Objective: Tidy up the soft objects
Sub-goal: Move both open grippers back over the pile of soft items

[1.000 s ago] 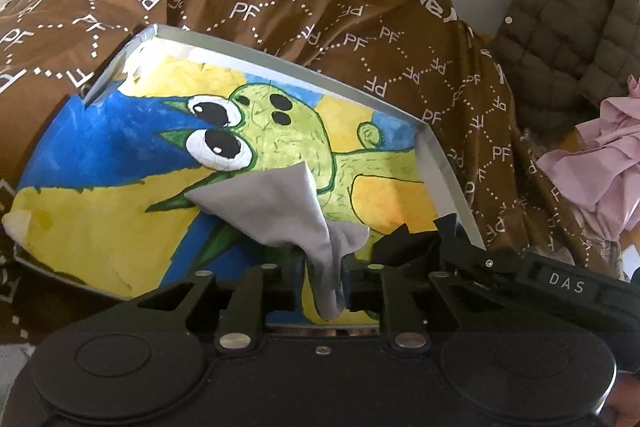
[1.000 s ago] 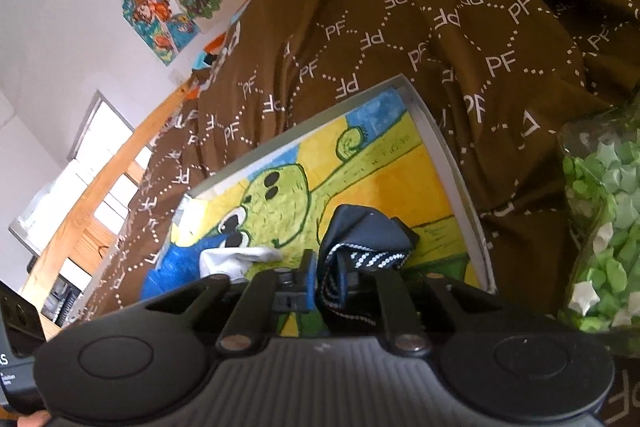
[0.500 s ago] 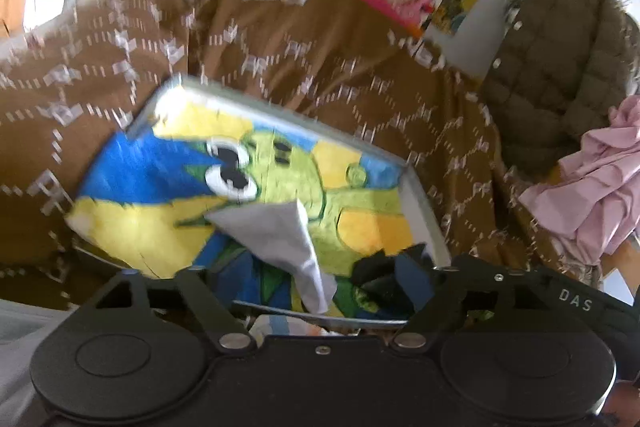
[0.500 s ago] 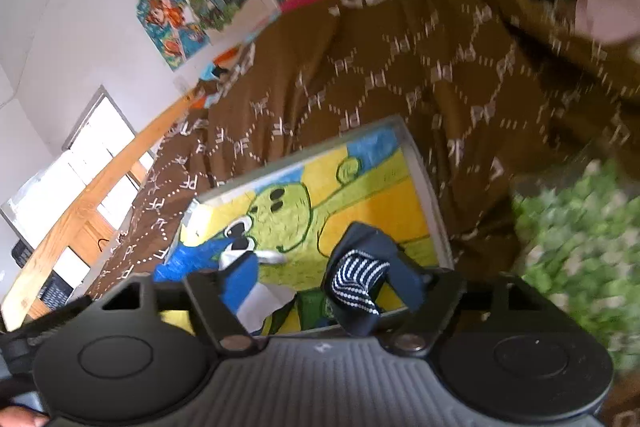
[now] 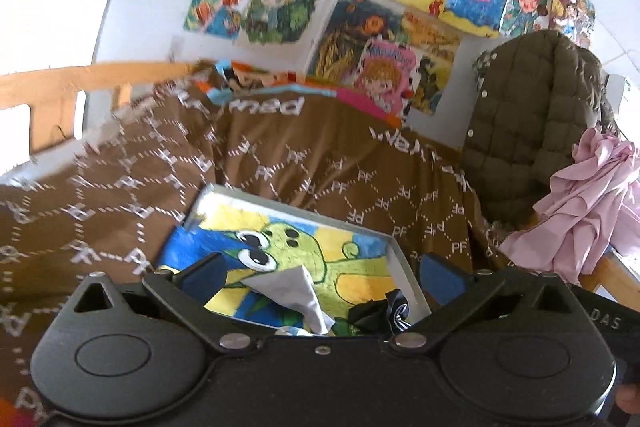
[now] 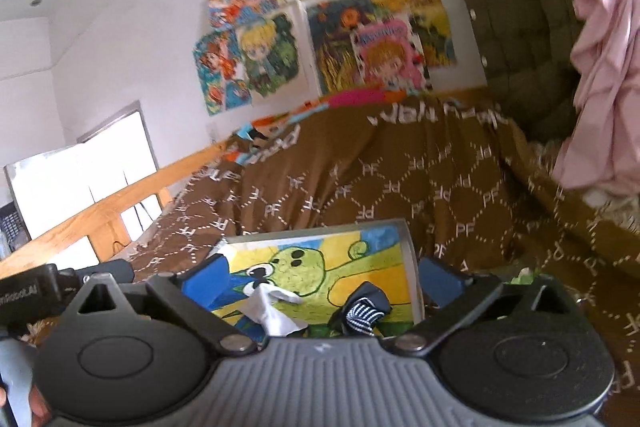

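Shallow tray (image 5: 404, 259) with cartoon liner is sitting on the brown bedspread (image 5: 320, 167), holding a grey cloth (image 5: 296, 291) and striped dark sock (image 6: 362, 309). Left claw (image 5: 320, 279) and right claw (image 6: 320, 277) are both gaping apart, empty, hovering just short of them.

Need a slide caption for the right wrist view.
Open right hand-held gripper above a white sock and striped sock in the painted tray.

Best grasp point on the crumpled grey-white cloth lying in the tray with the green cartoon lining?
Probably the peak of the crumpled grey-white cloth, from above with the open left gripper. It lies bunched on the tray, with a raised fold and a tapering near tail, so a top pinch looks easier than the flat edges. Stay left of the dark striped sock.
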`<state>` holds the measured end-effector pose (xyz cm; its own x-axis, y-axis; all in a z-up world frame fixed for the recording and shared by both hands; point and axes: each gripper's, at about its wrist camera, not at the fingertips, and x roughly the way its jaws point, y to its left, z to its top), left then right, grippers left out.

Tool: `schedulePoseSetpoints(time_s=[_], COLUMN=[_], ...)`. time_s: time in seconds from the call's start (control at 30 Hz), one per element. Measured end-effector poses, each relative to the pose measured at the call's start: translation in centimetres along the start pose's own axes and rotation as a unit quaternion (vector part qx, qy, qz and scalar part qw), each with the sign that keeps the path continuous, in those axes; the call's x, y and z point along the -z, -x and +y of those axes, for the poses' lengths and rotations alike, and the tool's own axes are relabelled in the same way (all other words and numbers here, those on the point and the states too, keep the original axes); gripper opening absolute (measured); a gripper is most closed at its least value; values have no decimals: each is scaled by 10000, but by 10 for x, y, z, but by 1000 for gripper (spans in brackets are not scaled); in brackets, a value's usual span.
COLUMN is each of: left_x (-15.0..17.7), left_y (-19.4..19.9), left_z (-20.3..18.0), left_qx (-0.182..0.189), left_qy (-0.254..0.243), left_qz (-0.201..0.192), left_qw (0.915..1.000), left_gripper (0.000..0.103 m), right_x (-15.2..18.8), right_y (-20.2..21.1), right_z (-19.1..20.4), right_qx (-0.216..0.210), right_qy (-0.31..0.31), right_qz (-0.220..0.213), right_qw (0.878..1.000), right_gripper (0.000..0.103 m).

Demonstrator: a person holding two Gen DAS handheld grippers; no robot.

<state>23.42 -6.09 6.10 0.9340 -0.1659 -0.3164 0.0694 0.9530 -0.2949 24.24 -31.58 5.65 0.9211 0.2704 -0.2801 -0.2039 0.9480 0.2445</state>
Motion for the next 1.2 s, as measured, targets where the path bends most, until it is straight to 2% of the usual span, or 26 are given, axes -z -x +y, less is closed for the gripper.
schedulePoseSetpoints(time_s=[0.2,0.37,0.5,0.67,0.9,1.2], left_x=[15,29,39,49,73,103], left_y=[53,82,102,121,138,137], left_z=[-2,7,11,19,32,43], left_qx=[-68,76,77,55,57,-98], left_qy=[-249,-67,-215,-302,-416,-667], left_qz=[-389,-352,-379,-295,16,542], left_qw=[9989,9993,9990,9991,9991,9963], left_gripper=[102,102,102,102,102,102], right_x=[17,32,46,66,91,106], right_y=[47,78,94,108,118,110], right_z=[15,33,43,50,60,73], right_qx=[41,19,46,51,70,225], right_qy=[348,521,612,582,642,799], right_qz=[-231,-328,-274,-10,480,1092], right_qw=[9991,9981,9977,9983,9968,9906], right_gripper=[103,103,103,103,103,103])
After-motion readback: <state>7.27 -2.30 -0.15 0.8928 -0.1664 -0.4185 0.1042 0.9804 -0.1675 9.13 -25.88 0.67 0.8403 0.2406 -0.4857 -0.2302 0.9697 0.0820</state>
